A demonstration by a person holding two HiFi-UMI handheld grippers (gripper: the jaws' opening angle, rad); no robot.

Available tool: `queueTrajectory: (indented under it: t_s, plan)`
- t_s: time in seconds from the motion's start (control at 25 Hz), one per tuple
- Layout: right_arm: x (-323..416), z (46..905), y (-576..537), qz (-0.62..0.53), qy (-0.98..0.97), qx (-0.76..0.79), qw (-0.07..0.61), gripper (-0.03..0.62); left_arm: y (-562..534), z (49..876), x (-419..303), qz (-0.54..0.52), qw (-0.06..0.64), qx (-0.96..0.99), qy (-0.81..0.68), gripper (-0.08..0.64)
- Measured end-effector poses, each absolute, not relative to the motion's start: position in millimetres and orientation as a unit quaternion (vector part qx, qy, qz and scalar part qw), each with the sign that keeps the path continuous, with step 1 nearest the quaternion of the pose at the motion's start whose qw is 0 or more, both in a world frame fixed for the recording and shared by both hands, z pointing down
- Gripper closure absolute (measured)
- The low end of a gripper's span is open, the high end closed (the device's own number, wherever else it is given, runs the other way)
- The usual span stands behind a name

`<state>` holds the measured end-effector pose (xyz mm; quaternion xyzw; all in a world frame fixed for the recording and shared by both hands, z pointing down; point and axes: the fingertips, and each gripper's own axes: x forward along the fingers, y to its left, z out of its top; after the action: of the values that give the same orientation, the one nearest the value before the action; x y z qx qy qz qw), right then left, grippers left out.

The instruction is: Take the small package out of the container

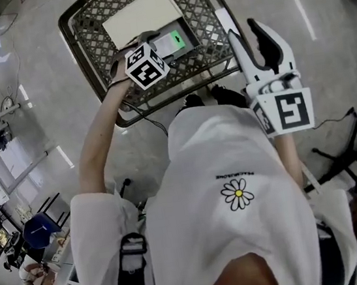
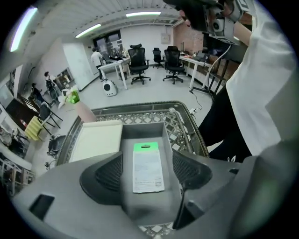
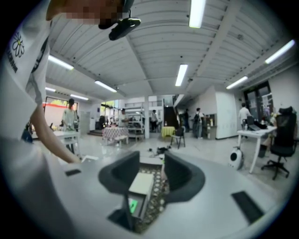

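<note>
- A lattice basket stands on the floor, upper centre of the head view. Inside it a flat cream box lies toward the top of the frame, with an open grey container just below and right of it.
- The small package, white with a green header, lies flat on the container's floor. It sits centre frame in the left gripper view, header toward the top.
- The left gripper points steeply down over the container with its jaws spread wide, one to each side of the package in the frame. It grips nothing. The pads appear clear of the package, though foreground blur makes the height above it hard to judge.
- The right gripper is at the right of the basket in the head view, outside its rim. Its jaws are wide with nothing between them.
- Step in hand (judgement): approach for the pick. The package is not yet lifted, so the task is near its start.
- Next move calls for lowering the left jaws into the container astride the package's long edges, then closing. The package is thin and flat, so the tips likely need to reach the floor, and the walls leave little side room. After that, lift straight up, clear of container and basket.
</note>
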<state>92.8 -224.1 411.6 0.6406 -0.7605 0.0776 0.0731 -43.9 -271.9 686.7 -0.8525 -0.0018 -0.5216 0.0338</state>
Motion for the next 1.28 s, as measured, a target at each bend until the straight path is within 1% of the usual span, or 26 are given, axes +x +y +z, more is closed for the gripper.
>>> queueTrajectory:
  t_s: [0.12,0.48,0.8,1.28]
  plan:
    - [100.8,416.0,-215.7,0.082,-0.748,0.653,0.082,0.410,-269.0,710.0,-51.0,-0.549,0.014,-0.836,-0.010,0.221]
    - [121.9,424.7,-194.6,0.089,-0.717,0.685,0.094,0.410,-277.7,761.3,-63.7,-0.601,0.000,-0.799,-0.005,0.221]
    - [124.2,427.1,-191.2,0.091,-0.712,0.689,0.103,0.410,-274.6,780.9,-66.5,-0.632,-0.010,-0.775,-0.014,0.225]
    - [112.5,423.7,-195.2,0.084,-0.730,0.669,0.108,0.410,-271.2,782.3,-69.0,-0.646,-0.027,-0.763,-0.014,0.230]
